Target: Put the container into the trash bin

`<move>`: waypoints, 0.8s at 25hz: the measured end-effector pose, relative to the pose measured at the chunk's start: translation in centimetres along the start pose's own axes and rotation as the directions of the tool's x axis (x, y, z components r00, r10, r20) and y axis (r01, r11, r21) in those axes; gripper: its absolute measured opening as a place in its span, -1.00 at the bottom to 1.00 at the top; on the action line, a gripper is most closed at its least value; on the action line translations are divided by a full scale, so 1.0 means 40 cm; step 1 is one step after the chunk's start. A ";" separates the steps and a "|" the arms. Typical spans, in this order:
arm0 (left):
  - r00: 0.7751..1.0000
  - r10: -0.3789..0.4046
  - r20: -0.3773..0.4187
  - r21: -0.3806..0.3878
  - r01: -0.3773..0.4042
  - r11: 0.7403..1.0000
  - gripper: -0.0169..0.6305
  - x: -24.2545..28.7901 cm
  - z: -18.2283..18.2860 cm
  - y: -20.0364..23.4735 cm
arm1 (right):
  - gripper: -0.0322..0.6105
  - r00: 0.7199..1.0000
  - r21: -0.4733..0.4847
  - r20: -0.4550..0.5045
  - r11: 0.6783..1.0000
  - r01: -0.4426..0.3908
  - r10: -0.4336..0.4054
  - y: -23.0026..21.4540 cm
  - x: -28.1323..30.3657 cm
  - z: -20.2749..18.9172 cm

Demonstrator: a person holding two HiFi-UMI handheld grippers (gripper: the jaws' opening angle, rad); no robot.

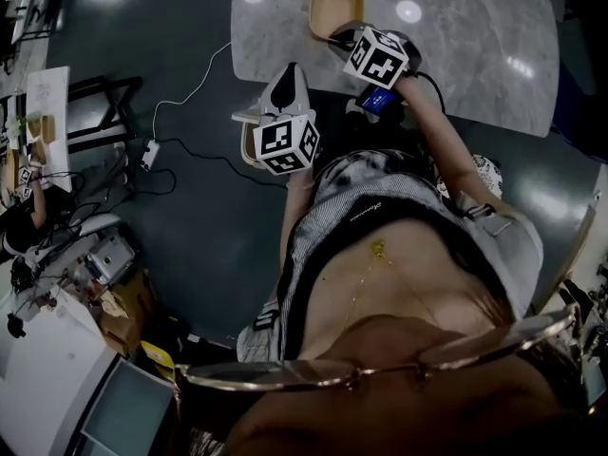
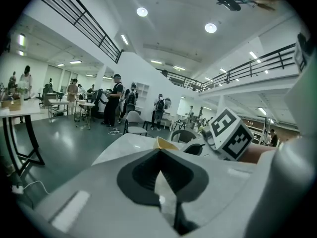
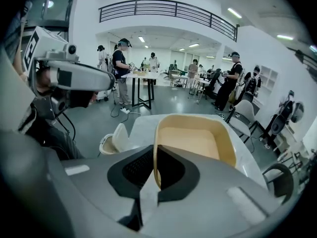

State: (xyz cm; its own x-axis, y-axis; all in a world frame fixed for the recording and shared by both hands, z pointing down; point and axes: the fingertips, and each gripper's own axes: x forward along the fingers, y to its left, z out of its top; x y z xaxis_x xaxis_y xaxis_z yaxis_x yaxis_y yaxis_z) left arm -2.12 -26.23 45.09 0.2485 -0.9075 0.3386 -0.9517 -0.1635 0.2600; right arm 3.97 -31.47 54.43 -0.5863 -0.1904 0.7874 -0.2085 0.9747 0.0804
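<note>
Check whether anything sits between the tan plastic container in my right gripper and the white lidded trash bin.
Possibly the left gripper: in the head view it hangs over the white lidded trash bin. Nothing else visible blocks the tan plastic container, clamped in the right gripper.

The tan rectangular plastic container (image 3: pixel 195 143) sits straight ahead of the right gripper (image 3: pixel 154 155), its near rim between the closed jaws and its body over the grey marble-topped table (image 3: pixel 141 125). Left of and below that gripper, the white round plastic trash bin (image 3: pixel 111 140) stands on the floor just beside the table's near edge. The left gripper (image 1: pixel 290 74), jaws together with nothing between them, is to the right gripper's left, above the bin. Ahead of the left gripper lies the table, and beyond its tips the container; the right gripper's marker cube (image 2: pixel 230 133) is ahead to its right. A grey swivel chair (image 3: pixel 245 115) stands right of the table.
</note>
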 end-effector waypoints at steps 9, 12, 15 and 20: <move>1.000 0.004 -0.004 0.013 -0.004 1.000 -0.95 0.002 0.011 0.008 | -0.79 1.000 0.047 0.004 0.999 -0.019 0.019 0.019 -0.047 0.009; 1.000 0.007 -0.007 0.012 -0.007 1.000 -0.95 -0.001 0.007 0.006 | -0.78 0.999 0.058 0.009 0.998 -0.032 0.031 0.033 -0.056 0.004; 1.000 0.017 -0.003 0.006 -0.017 1.000 -0.95 0.001 0.000 0.007 | -0.78 0.999 0.053 0.015 0.998 -0.045 0.045 0.039 -0.056 0.001; 0.999 0.049 0.010 -0.012 -0.049 0.999 -0.95 -0.011 0.004 0.011 | -0.78 0.997 0.033 0.011 0.997 -0.074 0.073 0.052 -0.071 0.012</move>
State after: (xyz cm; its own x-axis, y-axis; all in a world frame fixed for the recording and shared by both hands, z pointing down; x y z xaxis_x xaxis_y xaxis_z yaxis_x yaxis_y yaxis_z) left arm -2.66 -25.95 44.91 0.1994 -0.9183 0.3421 -0.9606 -0.1141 0.2536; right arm 4.85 -28.95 52.06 -0.6090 -0.1197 0.7841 -0.1908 0.9816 0.0017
